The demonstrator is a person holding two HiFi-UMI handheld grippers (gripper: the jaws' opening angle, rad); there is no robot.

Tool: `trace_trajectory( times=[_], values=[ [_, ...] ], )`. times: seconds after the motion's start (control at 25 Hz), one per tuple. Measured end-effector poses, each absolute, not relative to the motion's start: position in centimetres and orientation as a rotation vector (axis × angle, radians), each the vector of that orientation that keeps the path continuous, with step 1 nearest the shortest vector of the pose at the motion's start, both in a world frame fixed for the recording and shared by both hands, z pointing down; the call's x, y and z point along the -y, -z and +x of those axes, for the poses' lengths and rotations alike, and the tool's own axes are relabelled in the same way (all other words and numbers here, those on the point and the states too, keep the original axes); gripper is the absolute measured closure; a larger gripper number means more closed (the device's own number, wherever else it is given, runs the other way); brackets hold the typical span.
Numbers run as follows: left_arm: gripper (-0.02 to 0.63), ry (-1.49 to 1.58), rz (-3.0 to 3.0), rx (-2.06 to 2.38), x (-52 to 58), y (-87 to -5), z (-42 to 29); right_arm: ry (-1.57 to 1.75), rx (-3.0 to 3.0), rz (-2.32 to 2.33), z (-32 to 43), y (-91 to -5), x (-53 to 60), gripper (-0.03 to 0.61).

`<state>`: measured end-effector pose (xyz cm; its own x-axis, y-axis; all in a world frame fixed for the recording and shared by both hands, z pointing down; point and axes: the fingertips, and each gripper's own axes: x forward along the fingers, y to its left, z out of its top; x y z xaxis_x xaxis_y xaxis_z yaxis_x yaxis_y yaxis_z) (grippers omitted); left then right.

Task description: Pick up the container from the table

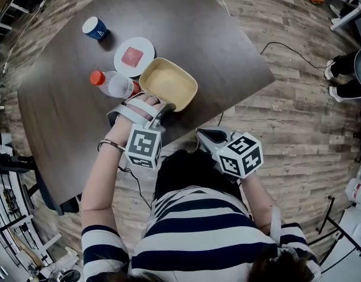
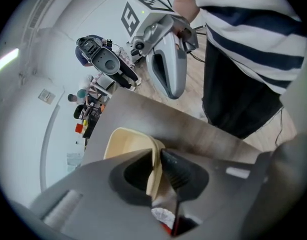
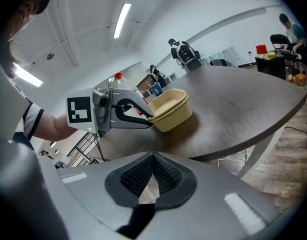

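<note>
A cream rectangular container (image 1: pixel 169 83) sits on the dark table (image 1: pixel 227 46) near its front edge. My left gripper (image 1: pixel 162 112) is shut on the container's near rim; in the left gripper view the rim (image 2: pixel 156 166) stands pinched between the jaws of the left gripper (image 2: pixel 161 158). The right gripper view shows the container (image 3: pixel 171 109) from the side, resting on the tabletop with the left gripper (image 3: pixel 146 115) clamped on its edge. My right gripper (image 1: pixel 202 136) hangs off the table's front edge, shut with nothing in it (image 3: pixel 152 160).
A clear bottle with an orange cap (image 1: pixel 112 84) lies just left of the container. Behind it are a white plate (image 1: pixel 134 56) with a red piece and a blue cup (image 1: pixel 94 28). A cable (image 1: pixel 286 49) runs over the wood floor at right.
</note>
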<state>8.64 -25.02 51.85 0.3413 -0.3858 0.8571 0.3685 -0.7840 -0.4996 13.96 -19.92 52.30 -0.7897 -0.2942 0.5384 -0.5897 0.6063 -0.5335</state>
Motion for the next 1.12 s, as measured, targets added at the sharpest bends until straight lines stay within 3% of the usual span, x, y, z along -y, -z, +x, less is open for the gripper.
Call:
trace_trajectory(
  times=[1.12],
  values=[
    [0.614,1.400,-1.988,0.202,16.4,-47.4,8.0,-0.978,2.404,0.916,12.8,-50.5,16.3,0.580]
  ],
)
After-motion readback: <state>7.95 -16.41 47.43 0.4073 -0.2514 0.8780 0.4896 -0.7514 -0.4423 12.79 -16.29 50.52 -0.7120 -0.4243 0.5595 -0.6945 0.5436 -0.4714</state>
